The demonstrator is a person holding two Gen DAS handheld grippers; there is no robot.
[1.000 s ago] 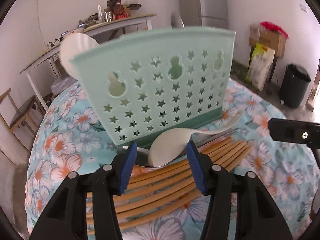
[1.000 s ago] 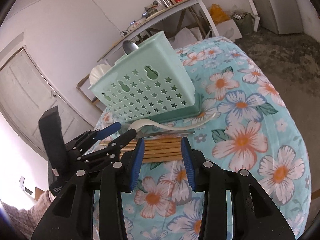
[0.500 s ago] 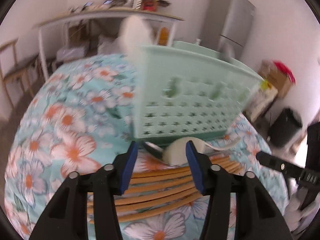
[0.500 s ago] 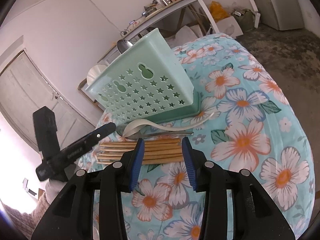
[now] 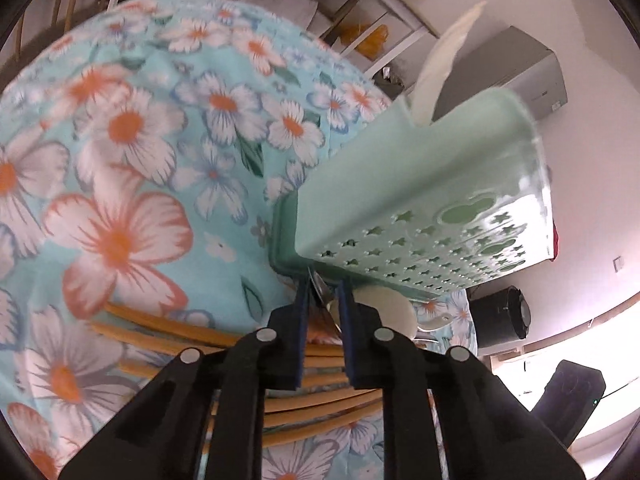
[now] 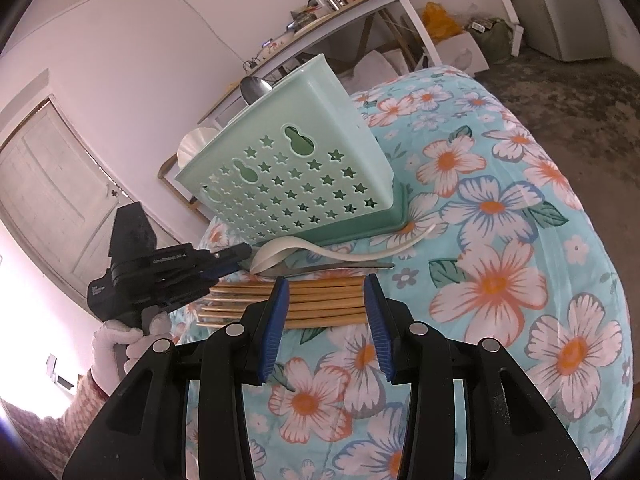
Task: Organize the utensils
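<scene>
Left gripper (image 5: 325,292) closing on metal spoon (image 5: 320,286), basket (image 6: 296,184) holding spoons

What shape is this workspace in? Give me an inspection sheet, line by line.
Surface: floral cloth, wrinkled.
Job's things: mint basket holds a spoon; white spoon, metal spoon and chopsticks lie loose before it.
Clutter: nothing seen on the cloth.
Grippers: left gripper has just been closing, and its fingers appear to pinch the metal spoon's bowl; right gripper is open over the chopsticks.
Cables: nothing seen on the cloth.
Surroundings: crowded desk, fridge, door, black bin.
</scene>
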